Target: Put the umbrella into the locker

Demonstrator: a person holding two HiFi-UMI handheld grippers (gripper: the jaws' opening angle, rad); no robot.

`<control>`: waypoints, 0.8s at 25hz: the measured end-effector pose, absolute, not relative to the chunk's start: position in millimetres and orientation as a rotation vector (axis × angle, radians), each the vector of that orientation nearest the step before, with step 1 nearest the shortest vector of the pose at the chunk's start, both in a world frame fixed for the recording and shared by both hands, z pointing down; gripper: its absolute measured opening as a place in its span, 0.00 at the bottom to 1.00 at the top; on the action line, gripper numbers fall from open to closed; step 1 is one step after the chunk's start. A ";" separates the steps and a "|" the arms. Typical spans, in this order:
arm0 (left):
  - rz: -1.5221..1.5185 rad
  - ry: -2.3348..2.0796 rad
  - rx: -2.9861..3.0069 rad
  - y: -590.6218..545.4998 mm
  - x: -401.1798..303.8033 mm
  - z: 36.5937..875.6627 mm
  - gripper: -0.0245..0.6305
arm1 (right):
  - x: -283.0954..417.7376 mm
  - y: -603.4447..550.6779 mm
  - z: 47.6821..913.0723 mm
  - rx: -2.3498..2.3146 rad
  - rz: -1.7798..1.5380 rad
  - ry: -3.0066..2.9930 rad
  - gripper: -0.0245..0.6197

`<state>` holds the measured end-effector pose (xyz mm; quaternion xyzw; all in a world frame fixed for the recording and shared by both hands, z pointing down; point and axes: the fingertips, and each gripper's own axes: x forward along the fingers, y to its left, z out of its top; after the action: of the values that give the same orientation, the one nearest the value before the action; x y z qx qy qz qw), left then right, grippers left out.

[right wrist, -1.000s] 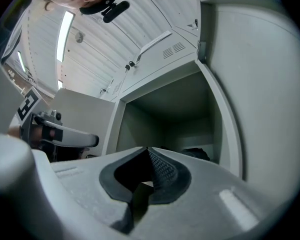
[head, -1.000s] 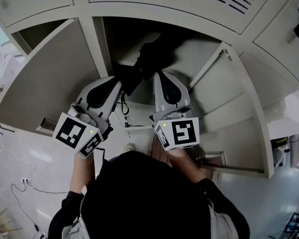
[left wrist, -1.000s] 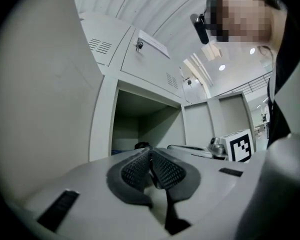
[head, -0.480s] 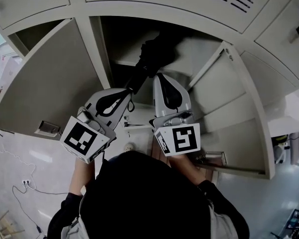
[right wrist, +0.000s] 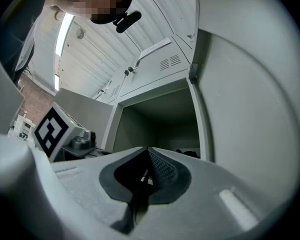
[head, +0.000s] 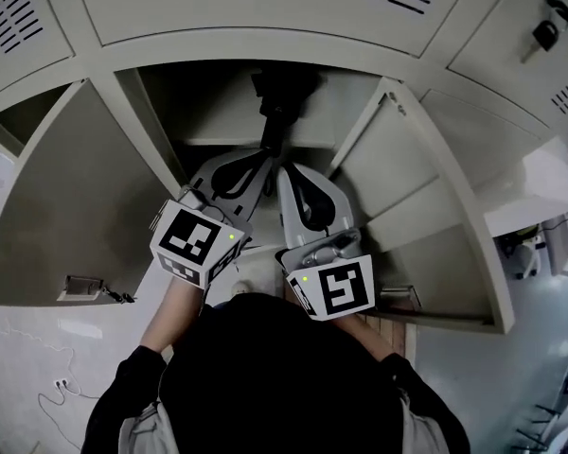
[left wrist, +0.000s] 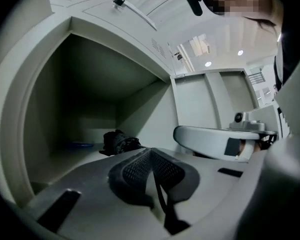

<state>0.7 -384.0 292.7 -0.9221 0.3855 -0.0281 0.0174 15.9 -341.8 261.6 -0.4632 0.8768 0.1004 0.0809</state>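
Right, the person is standing square at the open locker [head: 218,112], and the black folded umbrella [head: 279,97] is already lying inside on the compartment's floor. It is pointing toward the back, with its near end reaching out to the opening.

The left tongs [head: 262,157] are pointing level into that opening, clenched tight, pad against pad, their tip sitting right at the umbrella's near end. In the left gripper view the umbrella is showing just past the tip, and I cannot tell whether a bit of it is being pinched or merely touched. The right tongs [head: 288,171] are hanging just beside, also clamped together with nothing of the umbrella in them, tilting slightly upward. The door [head: 426,216] is standing wide on the right.

I am reading this as the closing stage of the placing: the umbrella is in, and the closed left tip looks to be seating it deeper. Next, I would say, comes making sure the handle end is lying fully inside. After that it is a matter of drawing both tongs straight back without dragging the umbrella out.
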 end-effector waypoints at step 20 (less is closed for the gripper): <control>-0.064 1.434 -2.744 -389.2 -5.6 285.5 0.05 | 22.2 -324.7 266.3 -1.367 0.312 2.656 0.04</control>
<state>-5.6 -389.2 285.5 -0.8858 0.4631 -0.0205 0.0224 22.2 -324.7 266.3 -0.4542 0.8822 0.1035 0.0689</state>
